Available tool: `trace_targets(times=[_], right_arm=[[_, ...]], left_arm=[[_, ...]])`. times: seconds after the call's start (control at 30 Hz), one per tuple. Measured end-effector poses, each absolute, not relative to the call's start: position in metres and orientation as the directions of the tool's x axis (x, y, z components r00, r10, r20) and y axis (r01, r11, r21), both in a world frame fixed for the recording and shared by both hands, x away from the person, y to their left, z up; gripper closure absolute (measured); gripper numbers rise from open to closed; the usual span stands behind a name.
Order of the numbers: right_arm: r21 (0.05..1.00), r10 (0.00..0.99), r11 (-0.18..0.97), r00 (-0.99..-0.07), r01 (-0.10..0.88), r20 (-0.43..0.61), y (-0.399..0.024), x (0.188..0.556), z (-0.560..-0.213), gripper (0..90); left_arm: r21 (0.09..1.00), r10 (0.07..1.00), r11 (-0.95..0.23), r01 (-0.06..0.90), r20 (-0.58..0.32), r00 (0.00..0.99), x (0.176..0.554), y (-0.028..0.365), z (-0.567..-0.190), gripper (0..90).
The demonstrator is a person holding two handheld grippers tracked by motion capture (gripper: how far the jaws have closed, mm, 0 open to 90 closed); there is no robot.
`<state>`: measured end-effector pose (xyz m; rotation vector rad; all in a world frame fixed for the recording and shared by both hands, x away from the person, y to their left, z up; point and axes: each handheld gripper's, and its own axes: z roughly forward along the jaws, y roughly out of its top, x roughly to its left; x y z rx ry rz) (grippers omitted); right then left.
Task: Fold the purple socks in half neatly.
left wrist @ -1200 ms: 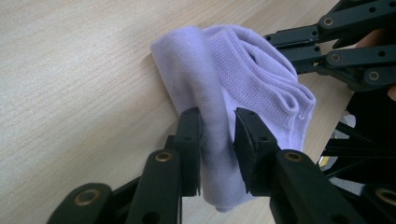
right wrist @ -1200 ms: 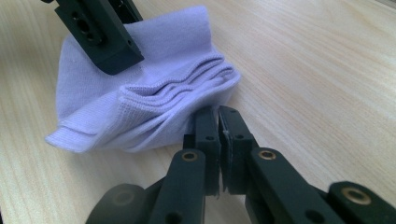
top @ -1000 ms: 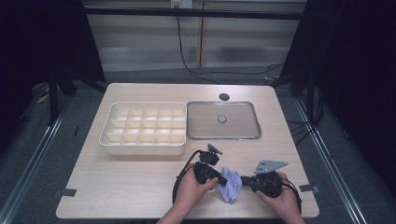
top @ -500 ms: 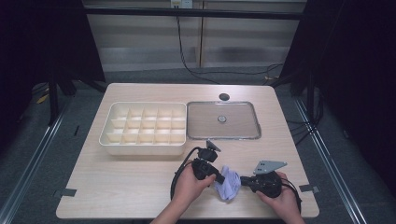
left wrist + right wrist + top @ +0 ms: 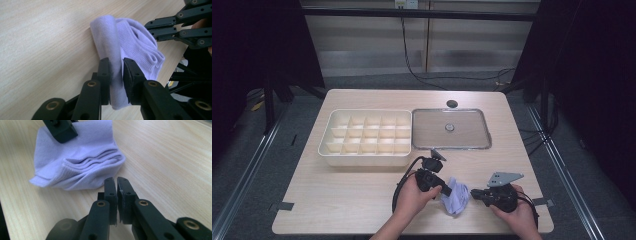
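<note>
A folded lavender sock point(image 5: 456, 196) lies on the wooden table near its front edge, between my two hands. My left gripper point(image 5: 116, 61) pinches a rolled fold of the sock point(image 5: 130, 42); its jaws have just been opening a little, and the fabric is still pressed between the pads. In the high view my left gripper point(image 5: 446, 191) is at the sock's left side. My right gripper point(image 5: 117, 180) is shut with nothing in it, its tips just short of the sock's point(image 5: 75, 157) ribbed cuff. It sits to the sock's right point(image 5: 473, 192).
A cream tray point(image 5: 367, 157) divided into several compartments stands at the middle left. Beside it lies a flat metal lid point(image 5: 472, 125) with a small centre knob. A round black hole point(image 5: 452, 103) sits near the table's far edge.
My left hand has shifted slightly nearer the front edge with the sock's fold in its jaws. The right hand has stayed put.
</note>
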<state>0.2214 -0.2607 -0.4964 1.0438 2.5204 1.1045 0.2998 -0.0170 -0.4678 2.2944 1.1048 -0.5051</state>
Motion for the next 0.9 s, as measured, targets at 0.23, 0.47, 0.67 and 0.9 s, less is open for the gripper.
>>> trace_targets(times=[0.23, 0.47, 0.67, 0.9], right_arm=[[0.703, 0.649, 0.493, -0.755, 0.513, 0.097, -0.258, 0.218, -0.496, 86.7], [0.701, 0.631, 0.507, -0.770, 0.502, 0.095, -0.253, 0.217, -0.495, 87.1], [0.694, 0.626, 0.510, -0.773, 0.507, 0.104, -0.250, 0.218, -0.497, 87.4], [0.689, 0.612, 0.523, -0.784, 0.502, 0.106, -0.243, 0.219, -0.498, 87.5]], left_arm=[[0.299, 0.605, -0.500, 0.813, -0.550, 0.575, 0.300, -0.012, -0.468, 79.2], [0.302, 0.598, -0.516, 0.802, -0.543, 0.590, 0.299, -0.015, -0.463, 82.0], [0.309, 0.600, -0.517, 0.798, -0.535, 0.595, 0.300, -0.016, -0.458, 82.1], [0.317, 0.597, -0.521, 0.792, -0.527, 0.604, 0.299, -0.015, -0.453, 81.6]])
